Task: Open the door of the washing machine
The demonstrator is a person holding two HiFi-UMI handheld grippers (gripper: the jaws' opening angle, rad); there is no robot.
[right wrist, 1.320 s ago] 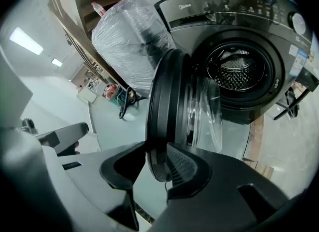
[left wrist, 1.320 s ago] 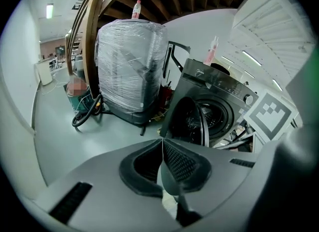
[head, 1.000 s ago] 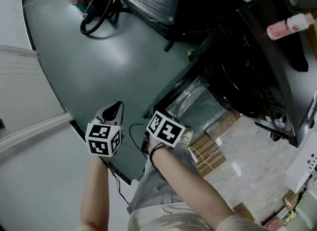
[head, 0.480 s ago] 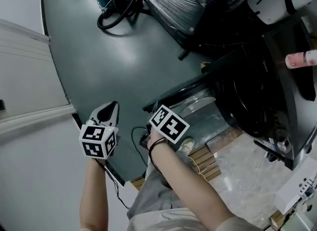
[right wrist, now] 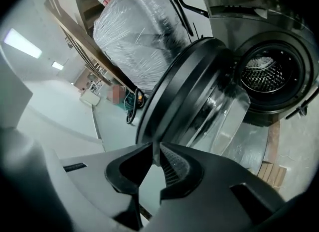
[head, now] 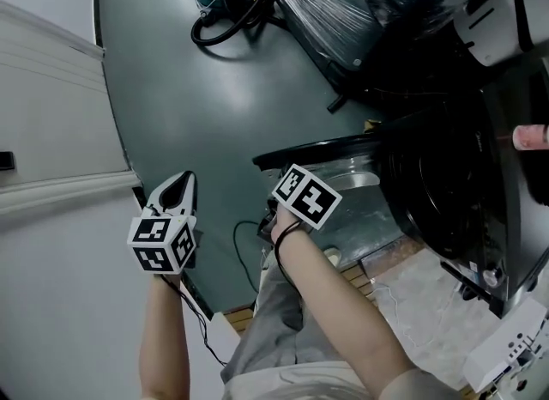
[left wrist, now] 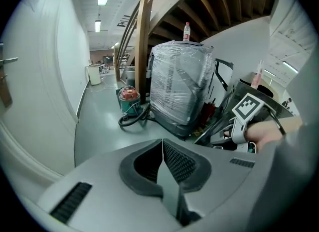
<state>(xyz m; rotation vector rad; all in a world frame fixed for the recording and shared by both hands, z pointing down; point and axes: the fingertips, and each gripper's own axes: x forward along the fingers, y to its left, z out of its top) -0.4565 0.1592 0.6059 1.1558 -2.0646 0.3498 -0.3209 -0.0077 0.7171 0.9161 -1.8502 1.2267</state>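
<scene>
Now, left gripper (left wrist: 162, 143): we hold it tilted down, jaws together.
Right gripper (right wrist: 155, 149): steeper, jaws just narrowing, empty, beside door (right wrist: 199, 91).

The dark front-loading washing machine (right wrist: 234, 12) has its round door (right wrist: 194, 91) swung wide open, hanging out to the left of the opening. The door has a thick black rim around a bulging clear glass bowl. The perforated metal drum (right wrist: 266, 74) shows inside the machine's dark circular mouth.

right claw (right wrist: 153, 156) jaws closing to a slit, nothing between them
</scene>
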